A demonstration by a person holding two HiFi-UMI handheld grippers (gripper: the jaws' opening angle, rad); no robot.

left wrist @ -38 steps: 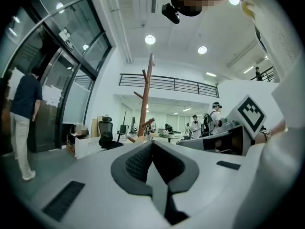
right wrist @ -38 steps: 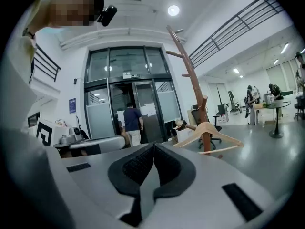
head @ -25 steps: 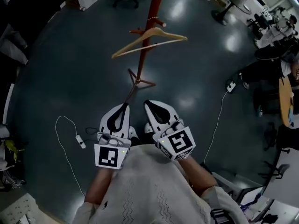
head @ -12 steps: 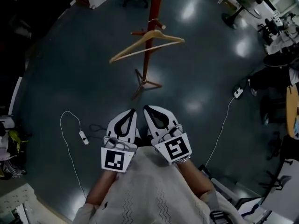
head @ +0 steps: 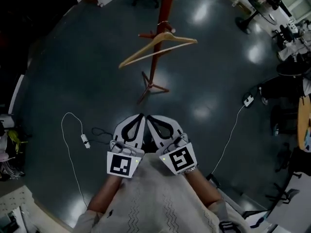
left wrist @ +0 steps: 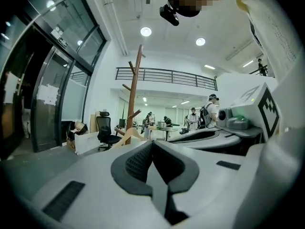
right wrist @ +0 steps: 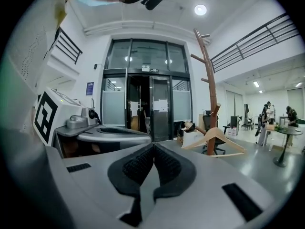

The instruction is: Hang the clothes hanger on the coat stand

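Finds the clothes hanger (head: 158, 46) hung by its hook on one of the lower pegs of the coat stand (head: 166, 4), shoulders spread either side of the pole and clear of the floor (head: 73, 72), so judged as already in place. Holds the left gripper (head: 141, 115) and the right gripper (head: 148, 117) low and close to the torso, side by side with tips almost touching, well apart from the stand: a resting pose, likely for want of anything left to carry. Shows both pairs of fingers (left wrist: 138, 163) pressed together on nothing in each gripper view. Points both roughly level toward the stand, hence the hanger in sight beside the pole from either one
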